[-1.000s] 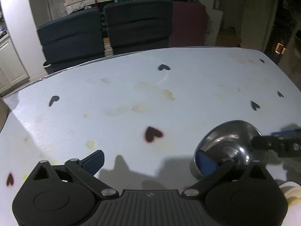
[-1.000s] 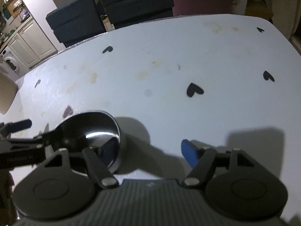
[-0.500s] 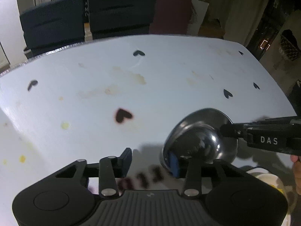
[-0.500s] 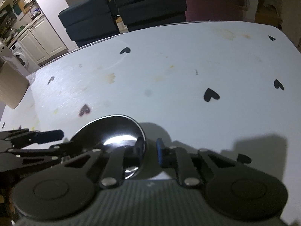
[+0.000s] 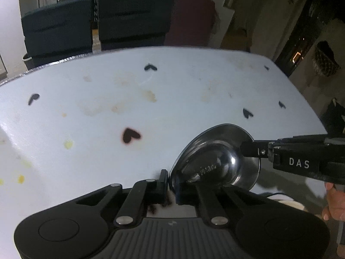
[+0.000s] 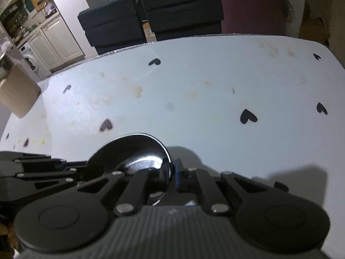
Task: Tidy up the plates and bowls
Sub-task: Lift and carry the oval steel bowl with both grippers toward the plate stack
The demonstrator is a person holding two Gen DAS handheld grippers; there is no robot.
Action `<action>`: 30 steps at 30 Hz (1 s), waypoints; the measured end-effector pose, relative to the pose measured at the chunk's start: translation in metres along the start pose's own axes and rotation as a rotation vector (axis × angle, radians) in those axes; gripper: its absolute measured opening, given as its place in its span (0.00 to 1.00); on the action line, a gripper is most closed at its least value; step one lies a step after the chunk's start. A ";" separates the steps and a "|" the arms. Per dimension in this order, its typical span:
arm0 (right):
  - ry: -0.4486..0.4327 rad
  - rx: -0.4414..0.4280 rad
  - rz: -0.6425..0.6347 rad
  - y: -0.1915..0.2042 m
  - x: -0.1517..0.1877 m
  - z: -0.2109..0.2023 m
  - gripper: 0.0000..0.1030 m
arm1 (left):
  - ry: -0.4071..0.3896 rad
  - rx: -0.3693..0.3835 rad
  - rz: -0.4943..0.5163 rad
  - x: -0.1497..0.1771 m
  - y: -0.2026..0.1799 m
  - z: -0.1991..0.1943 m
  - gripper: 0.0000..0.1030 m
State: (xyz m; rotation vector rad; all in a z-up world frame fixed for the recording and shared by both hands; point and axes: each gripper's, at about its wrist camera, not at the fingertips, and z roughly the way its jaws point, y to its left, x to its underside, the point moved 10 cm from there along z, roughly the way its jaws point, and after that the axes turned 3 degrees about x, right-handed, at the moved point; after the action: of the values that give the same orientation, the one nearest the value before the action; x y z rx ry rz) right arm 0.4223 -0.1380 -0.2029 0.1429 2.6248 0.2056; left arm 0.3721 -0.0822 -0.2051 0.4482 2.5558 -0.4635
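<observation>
- Left wrist view: the left gripper (image 5: 170, 182) sits at the bottom centre of the frame, its fingers (image 5: 163, 178) closed tight on the near rim of a shiny steel bowl (image 5: 217, 157). The bowl is in the lower right of the frame, over a pale blue desk (image 5: 107, 112) printed with small black hearts and marked with stains. From the right edge the right gripper (image 5: 248, 149) reaches in and pinches the bowl's far right rim. A bare hand (image 5: 334, 202) shows at the lower right edge. Dark chairs stand beyond the desk at the top of the frame.
- Right wrist view: the right gripper (image 6: 172, 172) fills the bottom centre, its fingers (image 6: 165, 169) shut on the right rim of the bowl (image 6: 133, 151), which lies at lower centre left. The left gripper (image 6: 84, 168) enters from the left edge and holds the opposite rim. A cardboard box (image 6: 17, 92) stands at the left edge.
- Step in hand: both sets of fingers have just been closing, each with the bowl's rim between them, so the two-handed grasp looks complete.
- Next move, as a judgement: lift the bowl level with both hands moving together, then carry it to wherever the dishes are being stacked; that place is not visible here.
</observation>
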 end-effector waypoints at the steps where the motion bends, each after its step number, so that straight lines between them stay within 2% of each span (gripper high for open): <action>1: -0.009 -0.007 0.001 0.002 -0.001 -0.003 0.06 | -0.012 0.002 -0.003 -0.001 0.000 -0.005 0.06; 14: -0.112 -0.087 0.014 0.029 0.000 -0.061 0.07 | -0.147 -0.024 -0.024 0.007 0.017 -0.084 0.06; 24: -0.122 -0.184 -0.016 0.079 0.011 -0.079 0.06 | -0.205 -0.071 -0.036 0.037 0.043 -0.139 0.06; 30: -0.097 -0.228 -0.048 0.107 0.025 -0.085 0.06 | -0.209 -0.087 -0.063 0.065 0.062 -0.160 0.06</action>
State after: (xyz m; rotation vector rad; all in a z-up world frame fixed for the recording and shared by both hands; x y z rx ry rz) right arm 0.3662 -0.0392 -0.1228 0.0105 2.4843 0.4668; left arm 0.2768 0.0514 -0.1237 0.2733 2.3823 -0.3981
